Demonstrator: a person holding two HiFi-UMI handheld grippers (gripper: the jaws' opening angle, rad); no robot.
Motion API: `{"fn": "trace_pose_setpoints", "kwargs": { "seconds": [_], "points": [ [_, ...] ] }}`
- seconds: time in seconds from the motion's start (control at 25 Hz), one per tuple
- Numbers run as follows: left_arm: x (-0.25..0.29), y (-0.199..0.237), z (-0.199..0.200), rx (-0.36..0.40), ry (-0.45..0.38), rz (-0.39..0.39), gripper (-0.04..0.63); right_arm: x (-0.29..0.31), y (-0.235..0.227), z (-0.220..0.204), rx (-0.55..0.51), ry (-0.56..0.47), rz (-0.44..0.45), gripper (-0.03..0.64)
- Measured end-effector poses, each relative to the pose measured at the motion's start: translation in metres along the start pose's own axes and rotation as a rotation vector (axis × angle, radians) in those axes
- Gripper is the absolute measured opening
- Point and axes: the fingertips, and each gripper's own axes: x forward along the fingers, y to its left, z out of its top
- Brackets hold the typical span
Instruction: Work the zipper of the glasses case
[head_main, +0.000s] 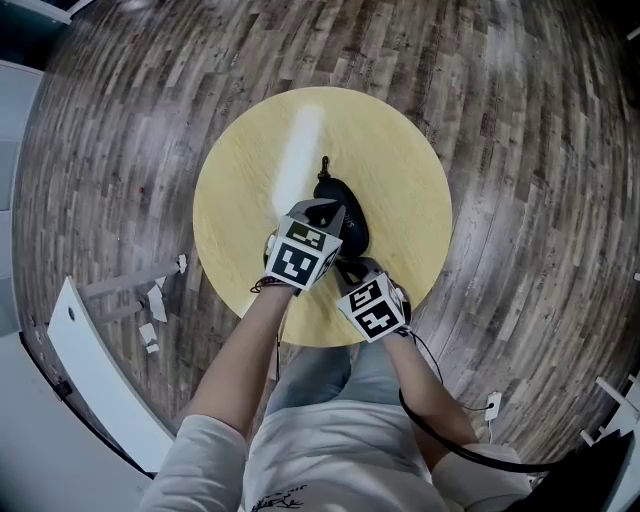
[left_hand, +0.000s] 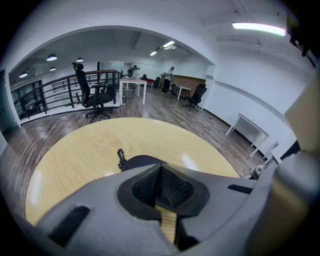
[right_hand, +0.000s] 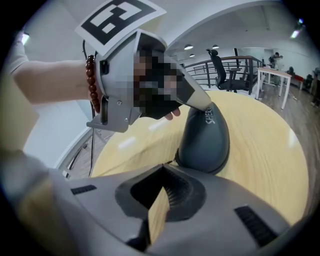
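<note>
A black glasses case (head_main: 355, 228) lies near the middle of the round yellow table (head_main: 400, 160), with a small black clip (head_main: 325, 165) at its far end. My left gripper (head_main: 328, 210) is shut, and its tip rests on top of the case (right_hand: 205, 137). From its own view the case (left_hand: 142, 161) and clip (left_hand: 120, 157) show just past the shut left gripper (left_hand: 160, 166). My right gripper (head_main: 348, 268) is at the case's near end. The right gripper (right_hand: 164, 165) is shut where a thin dark zipper pull (right_hand: 171, 162) leaves the case's edge.
The table's near edge (head_main: 300, 335) is against the person's legs. A white panel (head_main: 100, 380) and scraps lie on the wood floor at the left. An office chair (left_hand: 92, 95), a railing and white desks (left_hand: 132, 85) stand far behind the table.
</note>
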Motion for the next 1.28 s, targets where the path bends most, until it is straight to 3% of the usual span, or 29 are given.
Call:
{"fn": "trace_pose_setpoints", "kwargs": {
  "seconds": [0.12,0.24,0.44,0.6,0.8,1.0,1.16,1.28],
  "points": [
    [0.0,-0.001,0.0,0.009,0.005,-0.004,0.006,0.008,0.017,0.012,-0.048,-0.006,0.013,0.0],
    [0.001,-0.004,-0.001,0.017,0.011,-0.009,0.006,0.003,0.027,0.01,0.009,-0.037,0.034,0.0],
    [0.002,0.004,0.004,0.015,-0.018,-0.02,0.006,-0.027,0.011,-0.001,-0.01,-0.123,-0.031,0.002],
    [-0.044,0.0,0.037,-0.062,-0.217,-0.005,0.006,-0.085,-0.019,0.023,0.042,-0.267,-0.085,0.002],
    [-0.169,-0.046,0.072,-0.08,-0.456,0.015,0.005,-0.175,-0.015,0.096,0.0,-0.401,-0.146,0.002],
    [-0.248,-0.08,0.058,-0.13,-0.541,0.131,0.005,-0.215,0.038,0.15,0.001,-0.507,-0.048,0.001],
    [-0.29,-0.081,0.062,-0.216,-0.632,0.265,0.005,-0.231,0.067,0.181,-0.04,-0.571,-0.039,0.002],
    [-0.311,-0.076,0.065,-0.222,-0.678,0.344,0.005,-0.237,0.085,0.194,-0.027,-0.619,-0.013,0.001]
  ]
}}
